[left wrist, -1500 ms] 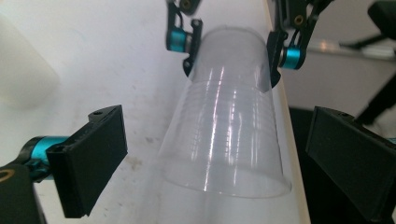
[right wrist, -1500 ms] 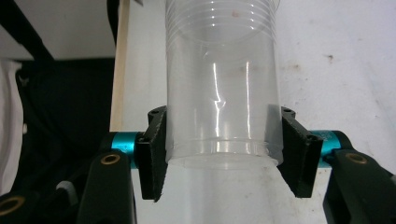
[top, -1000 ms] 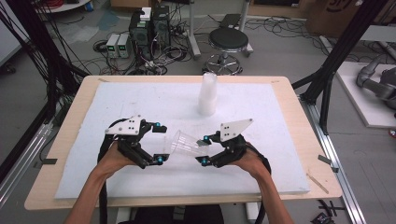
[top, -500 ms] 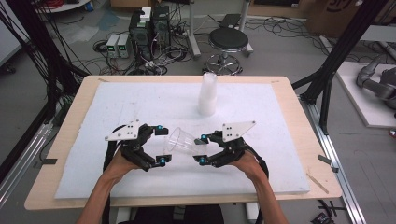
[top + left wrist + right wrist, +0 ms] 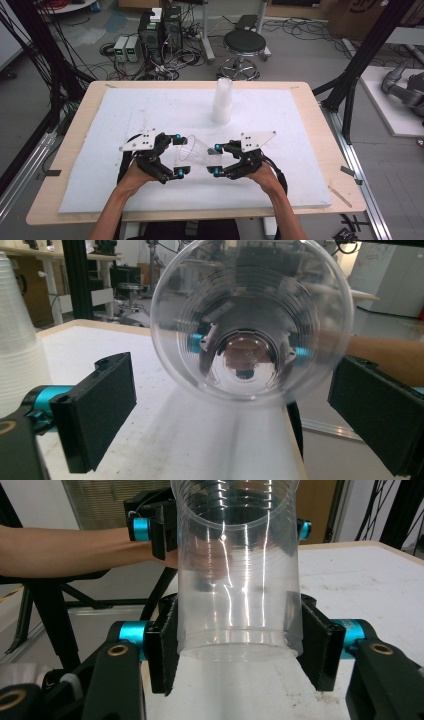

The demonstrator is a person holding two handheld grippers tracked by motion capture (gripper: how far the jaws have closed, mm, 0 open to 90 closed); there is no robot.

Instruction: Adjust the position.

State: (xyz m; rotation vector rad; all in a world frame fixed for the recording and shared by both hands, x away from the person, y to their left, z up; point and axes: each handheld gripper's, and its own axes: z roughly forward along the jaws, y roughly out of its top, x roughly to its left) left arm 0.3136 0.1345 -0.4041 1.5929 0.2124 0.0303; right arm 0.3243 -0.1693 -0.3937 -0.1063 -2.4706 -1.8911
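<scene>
High view: a person's forearms come in from the bottom over a wooden bench covered by a white foam-like mat. The right gripper holds a clear plastic cup on its side by the narrow base, just above the mat. The cup's wide mouth points toward the left gripper, whose jaws stand on either side of the rim. Well apart, at the far middle of the mat, stands an upright stack of cups, translucent and tapered.

Left gripper view: the cup faces the camera mouth-first, a round, thin, ribbed wall with the right gripper's teal fittings seen through its base. The two black, blocky jaws are spread wide, clear of the rim on both sides, gripping nothing. The stack rises at the left edge.

Right gripper view: the black jaws, faced with rough padding, are clamped on the cup's base; the glossy wall shows rings. The left gripper waits beyond.

The step looks like a handover of the cup. Next, the left jaws would need to close gently on the rim, since the thin wall likely flexes, before the right lets go
</scene>
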